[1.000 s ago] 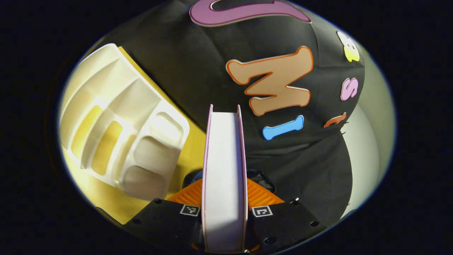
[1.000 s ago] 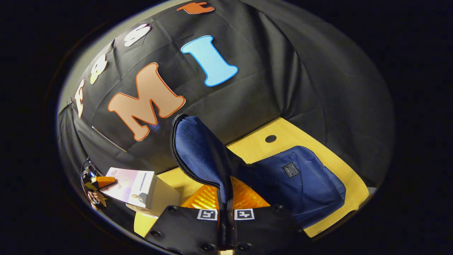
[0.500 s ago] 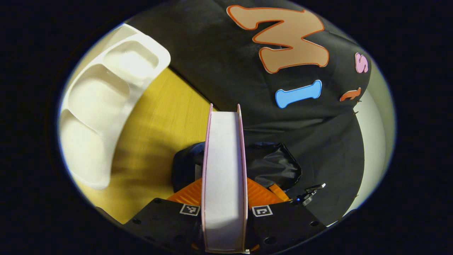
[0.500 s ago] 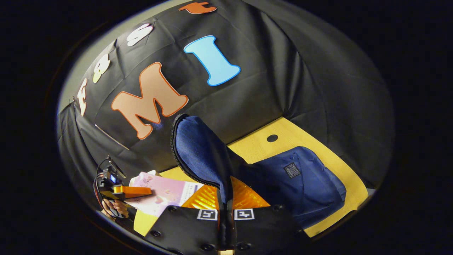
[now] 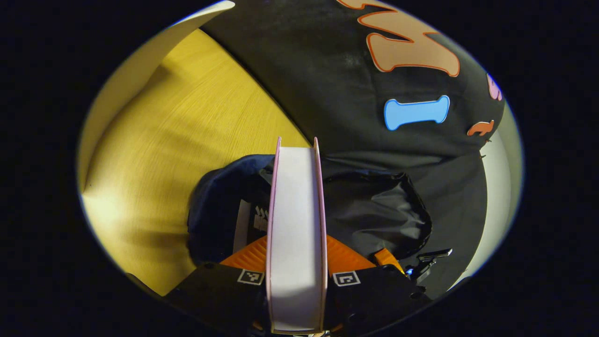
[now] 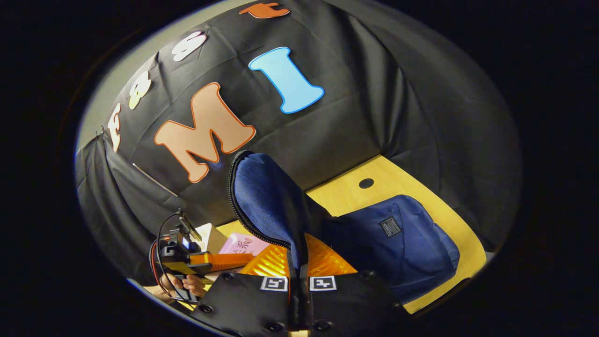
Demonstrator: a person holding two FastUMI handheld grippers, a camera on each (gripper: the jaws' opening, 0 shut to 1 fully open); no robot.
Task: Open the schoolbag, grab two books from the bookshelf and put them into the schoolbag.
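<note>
Left tongs (image 5: 295, 262) are clamped on a pink-covered book (image 5: 295, 224), held edge-on with its long axis running straight out along the fingers; the schoolbag's open mouth (image 5: 369, 206) gapes directly beyond and under the book's far end, on the yellow bench (image 5: 178, 140). Right tongs (image 6: 299, 276) are pinched together on the blue schoolbag flap (image 6: 266, 201), lifting it up off the schoolbag body (image 6: 402, 243), and this view also catches the left tongs and book (image 6: 243, 244) just left of the flap. Judgement: the left is the nearer one; push the book forward and down, spine-line into the gap.
</note>
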